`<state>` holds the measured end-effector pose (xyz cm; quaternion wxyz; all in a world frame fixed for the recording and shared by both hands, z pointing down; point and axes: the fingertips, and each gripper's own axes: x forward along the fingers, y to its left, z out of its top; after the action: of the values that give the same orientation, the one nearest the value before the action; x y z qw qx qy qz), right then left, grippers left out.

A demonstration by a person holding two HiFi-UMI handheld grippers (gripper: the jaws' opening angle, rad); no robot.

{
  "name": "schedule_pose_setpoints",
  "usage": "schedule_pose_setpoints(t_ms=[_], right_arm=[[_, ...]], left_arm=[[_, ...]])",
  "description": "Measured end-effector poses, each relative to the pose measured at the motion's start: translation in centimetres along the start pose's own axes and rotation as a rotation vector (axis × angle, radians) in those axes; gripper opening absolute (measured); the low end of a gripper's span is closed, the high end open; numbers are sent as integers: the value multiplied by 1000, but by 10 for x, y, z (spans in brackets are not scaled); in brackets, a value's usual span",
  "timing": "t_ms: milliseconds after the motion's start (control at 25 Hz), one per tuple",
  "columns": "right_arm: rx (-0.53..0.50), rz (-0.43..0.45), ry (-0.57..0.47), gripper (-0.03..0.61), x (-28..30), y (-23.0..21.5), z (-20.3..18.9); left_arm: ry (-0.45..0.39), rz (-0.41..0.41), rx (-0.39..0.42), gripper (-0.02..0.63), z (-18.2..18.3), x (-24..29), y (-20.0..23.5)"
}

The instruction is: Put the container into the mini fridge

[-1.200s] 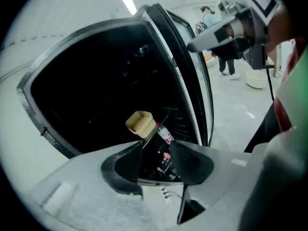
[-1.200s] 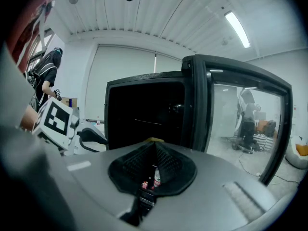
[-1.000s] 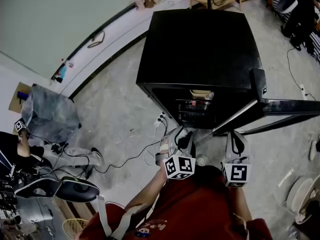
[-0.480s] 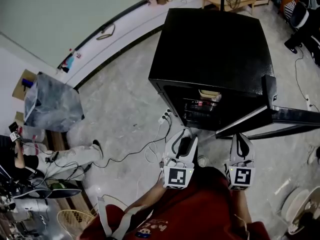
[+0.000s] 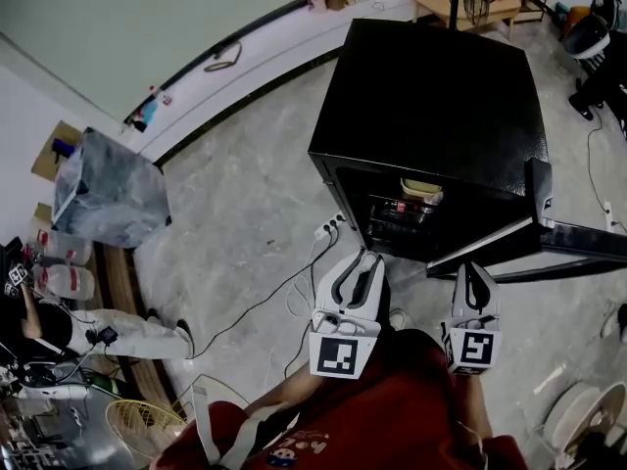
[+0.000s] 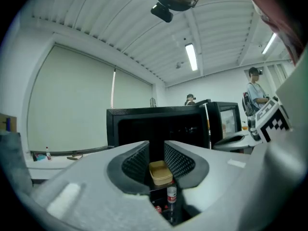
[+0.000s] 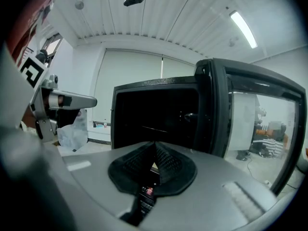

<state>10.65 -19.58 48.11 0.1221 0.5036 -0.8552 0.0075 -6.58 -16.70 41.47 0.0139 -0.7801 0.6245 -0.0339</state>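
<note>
Head view: the container (image 5: pixel 419 190) sits high inside the mini fridge (image 5: pixel 431 96), whose door (image 5: pixel 578 243) hangs open. Both grippers hang in front of the fridge, not touching it.

Left gripper view: the fingers of the left gripper (image 6: pixel 156 150) are closing on nothing, so the job looks done. A bottle (image 6: pixel 171 196) shows under the container.

Right gripper view: the fingers of the right gripper (image 7: pixel 155 150) are clenched and empty.

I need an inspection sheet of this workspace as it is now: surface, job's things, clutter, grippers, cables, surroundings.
Surface: grey marbled floor.
Job's things: mini fridge, door open; container on a shelf inside.
Clutter: grey plastic bag, bottles at left.
Grippers: left gripper jaws closing, nothing between them; right gripper shut, empty.
Cables: power strip and black cable on floor near fridge.
Surroundings: wooden table behind fridge; seated person at left.
</note>
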Motion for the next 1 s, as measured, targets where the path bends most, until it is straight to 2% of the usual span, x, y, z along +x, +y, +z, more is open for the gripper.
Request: schedule_pose_setpoints(t_ms=[80, 160, 400, 680, 1000], right_arm=[[5, 7, 7, 0, 2, 3, -1], [3, 13, 5, 0, 4, 6, 1], [-3, 9, -38, 0, 3, 6, 18], [-17, 19, -57, 0, -1, 5, 28], [-9, 3, -61, 0, 0, 3, 30]], left_arm=[[-2, 9, -37, 103, 4, 0, 4], [-10, 14, -40, 100, 8, 0, 8], [-13, 54, -49, 6, 6, -1, 21], [-20, 57, -64, 6, 3, 2, 23], [-14, 39, -44, 6, -3, 7, 19]])
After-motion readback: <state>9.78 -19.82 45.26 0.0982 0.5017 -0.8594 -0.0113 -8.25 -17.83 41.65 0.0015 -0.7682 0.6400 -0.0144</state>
